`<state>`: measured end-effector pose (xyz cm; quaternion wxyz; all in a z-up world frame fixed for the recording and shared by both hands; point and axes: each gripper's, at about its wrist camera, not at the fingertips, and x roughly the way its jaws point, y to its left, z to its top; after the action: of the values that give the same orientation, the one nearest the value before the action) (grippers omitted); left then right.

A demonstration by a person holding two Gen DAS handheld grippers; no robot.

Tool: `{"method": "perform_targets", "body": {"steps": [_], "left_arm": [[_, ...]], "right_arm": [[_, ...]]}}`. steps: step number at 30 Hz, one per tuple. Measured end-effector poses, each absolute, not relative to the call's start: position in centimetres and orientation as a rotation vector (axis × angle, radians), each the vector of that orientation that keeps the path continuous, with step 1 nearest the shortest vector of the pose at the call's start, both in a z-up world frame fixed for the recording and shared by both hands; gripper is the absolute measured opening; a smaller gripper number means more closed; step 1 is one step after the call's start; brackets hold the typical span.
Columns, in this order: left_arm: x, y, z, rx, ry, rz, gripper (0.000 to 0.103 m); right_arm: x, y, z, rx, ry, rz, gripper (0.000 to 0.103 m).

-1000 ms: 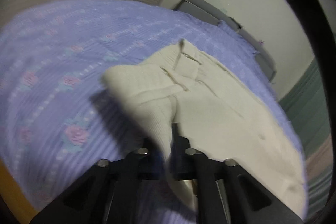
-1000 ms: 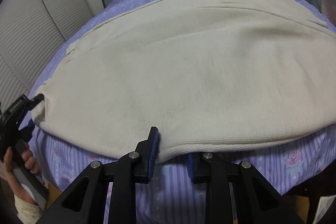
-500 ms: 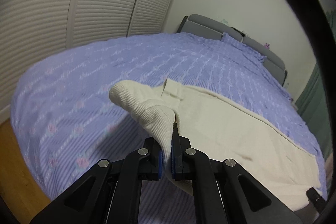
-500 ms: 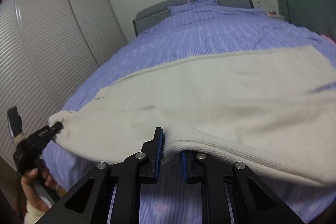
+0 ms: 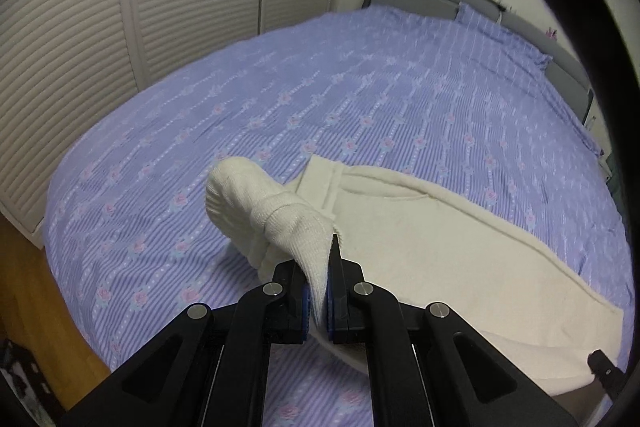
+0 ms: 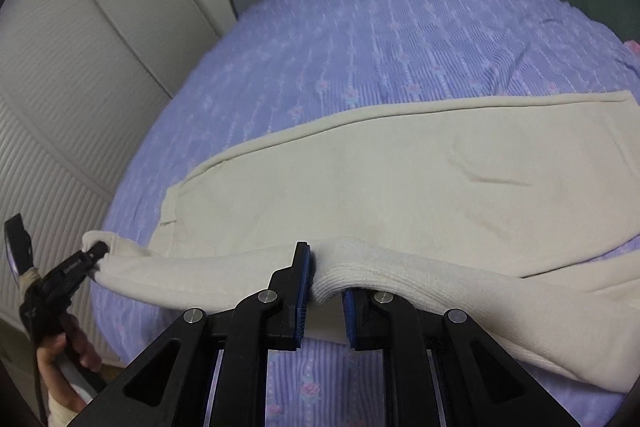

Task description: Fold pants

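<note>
Dim, soft indoor light; fisheye-warped edges, slight motion blur.

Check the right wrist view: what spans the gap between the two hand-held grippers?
Only the cream pants' near edge, lifted off the bedspread, running from the left hand-held gripper to the right hand-held gripper. Nothing else there.

A left gripper (image 5: 318, 291) pinches a bunched, ribbed corner of cream pants (image 5: 420, 243), its blue-padded jaws closed tight on the fabric. The raised cloth droops in a fold towards the bed's near edge. The rest of the pants lies flat across a lilac flowered bedspread (image 5: 320, 99). White louvred doors (image 5: 120, 7) stand behind.
</note>
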<state>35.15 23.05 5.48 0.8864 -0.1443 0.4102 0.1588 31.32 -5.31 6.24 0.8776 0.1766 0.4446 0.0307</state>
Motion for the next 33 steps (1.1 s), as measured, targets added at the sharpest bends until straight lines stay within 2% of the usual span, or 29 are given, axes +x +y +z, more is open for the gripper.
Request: {"method": "perform_targets", "body": {"steps": [4,8,18,23,25,26,27,28,29,30,31,33], "left_arm": [[40.0,22.5,6.2,-0.322,0.925,0.302,0.008],[44.8,22.6,4.6,-0.314,0.969,0.271,0.010],[54.4,22.0,-2.0,-0.260,1.071,0.249,0.012],[55.4,22.6,-3.2,-0.299,1.101,0.259,0.021],[55.1,22.4,-3.0,-0.280,1.097,0.247,0.029],[55.0,22.1,-2.6,-0.260,1.095,0.240,0.038],[54.8,21.8,-2.2,-0.247,1.095,0.228,0.048],[54.2,21.7,-1.5,-0.234,1.092,0.215,0.055],[53.7,21.4,-0.9,-0.212,1.084,0.230,0.078],[53.0,21.2,-0.2,-0.184,1.064,0.265,0.096],[51.9,21.0,1.0,-0.145,1.012,0.300,0.097],[50.2,20.5,2.5,-0.101,0.976,0.297,0.097]], "right_arm": [[34.8,-5.7,7.7,0.332,0.962,0.010,0.016],[38.7,-5.8,7.4,0.276,0.979,-0.023,0.016],[48.7,-6.3,1.0,0.222,1.041,-0.101,0.016],[50.9,-6.2,-1.9,0.218,1.100,-0.114,0.017],[51.1,-6.0,-2.5,0.207,1.106,-0.120,0.018],[51.1,-5.9,-2.6,0.199,1.109,-0.119,0.019],[51.0,-5.8,-2.5,0.194,1.107,-0.115,0.021],[50.9,-5.7,-2.4,0.195,1.104,-0.100,0.030],[50.6,-5.5,-2.2,0.202,1.101,-0.080,0.037],[50.3,-5.2,-1.8,0.220,1.096,-0.043,0.051],[50.0,-5.0,-1.6,0.224,1.090,-0.027,0.057],[49.3,-4.4,-0.7,0.219,1.072,-0.010,0.060]]}}
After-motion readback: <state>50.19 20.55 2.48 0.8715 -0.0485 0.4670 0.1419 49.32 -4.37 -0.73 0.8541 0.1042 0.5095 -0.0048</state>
